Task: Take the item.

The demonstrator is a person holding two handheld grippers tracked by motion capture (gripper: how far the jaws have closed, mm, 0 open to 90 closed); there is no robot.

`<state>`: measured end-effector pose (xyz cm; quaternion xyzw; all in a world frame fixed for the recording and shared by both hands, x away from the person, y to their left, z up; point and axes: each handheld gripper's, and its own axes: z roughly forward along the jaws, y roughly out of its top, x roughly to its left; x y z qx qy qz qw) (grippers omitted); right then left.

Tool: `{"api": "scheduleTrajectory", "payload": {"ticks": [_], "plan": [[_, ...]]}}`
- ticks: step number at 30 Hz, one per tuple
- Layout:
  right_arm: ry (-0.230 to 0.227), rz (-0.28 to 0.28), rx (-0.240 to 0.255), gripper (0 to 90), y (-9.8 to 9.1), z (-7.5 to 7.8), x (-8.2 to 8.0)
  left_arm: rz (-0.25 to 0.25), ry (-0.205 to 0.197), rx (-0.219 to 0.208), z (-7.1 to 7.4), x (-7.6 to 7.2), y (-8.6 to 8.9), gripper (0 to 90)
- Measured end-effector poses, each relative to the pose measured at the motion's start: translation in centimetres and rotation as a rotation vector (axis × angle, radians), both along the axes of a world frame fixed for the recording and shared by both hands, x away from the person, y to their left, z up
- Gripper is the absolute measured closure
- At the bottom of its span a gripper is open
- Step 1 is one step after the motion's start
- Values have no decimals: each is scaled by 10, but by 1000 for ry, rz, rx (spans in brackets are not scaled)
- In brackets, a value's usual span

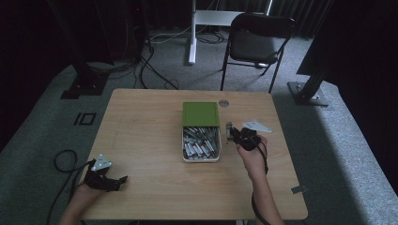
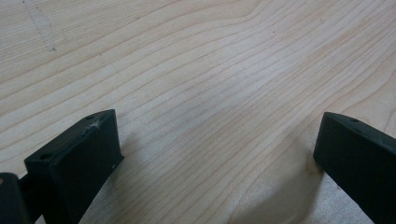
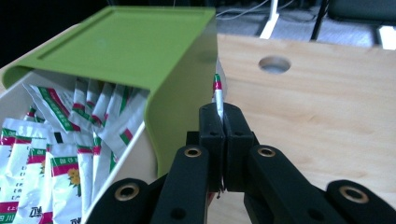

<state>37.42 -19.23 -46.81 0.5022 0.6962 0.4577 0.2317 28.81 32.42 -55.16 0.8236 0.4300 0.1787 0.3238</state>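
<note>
Right gripper view: right gripper [image 3: 219, 122] pressed tight on one thin sachet [image 3: 217, 93], held edge-on and upright, red-and-green end protruding just above the fingertips. No visible gap between the jaws apart from the sachet's own thickness. Green lid [image 3: 135, 44] immediately to the left of the fingers, slid or tilted back over the far half of the white box [image 3: 135, 154]. Remaining sachets [image 3: 60, 154] packed in the box, below and left of the fingertips. Round cable hole [image 3: 274, 64] in the wooden table [image 3: 327, 116] beyond the fingers, to the right.

High view: right gripper [image 1: 236, 134] just beside the right wall of the box [image 1: 201, 159], outside it, sachet [image 1: 228, 131] clear of the rim. Left gripper [image 1: 119, 180] well apart from the box, near the table edge closest to the person.

Left gripper view: fingers [image 2: 79, 158] spread wide, nothing between them but bare tabletop [image 2: 210, 84], apparently resting on or just over the wood.

Status, as judged: extraction of one sachet done; grasp secure at the lower part of the packet. Outstanding: carry away from the box and set-down on open table, most likely to the right of the fingers. Box contents otherwise undisturbed and plentiful; repeat cycles possible. Lid not yet closed. Left gripper idle, no part in the hold at present.
</note>
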Motion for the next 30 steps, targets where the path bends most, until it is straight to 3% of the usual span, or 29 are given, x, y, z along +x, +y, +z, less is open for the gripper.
{"api": "scheduleTrajectory", "payload": {"ticks": [14,30], "plan": [[107,19,35,893,11,-47,15,0,0,0,0,0,0,14],[148,-4,-14,802,-8,-69,23,0,0,0,0,0,0,14]]}}
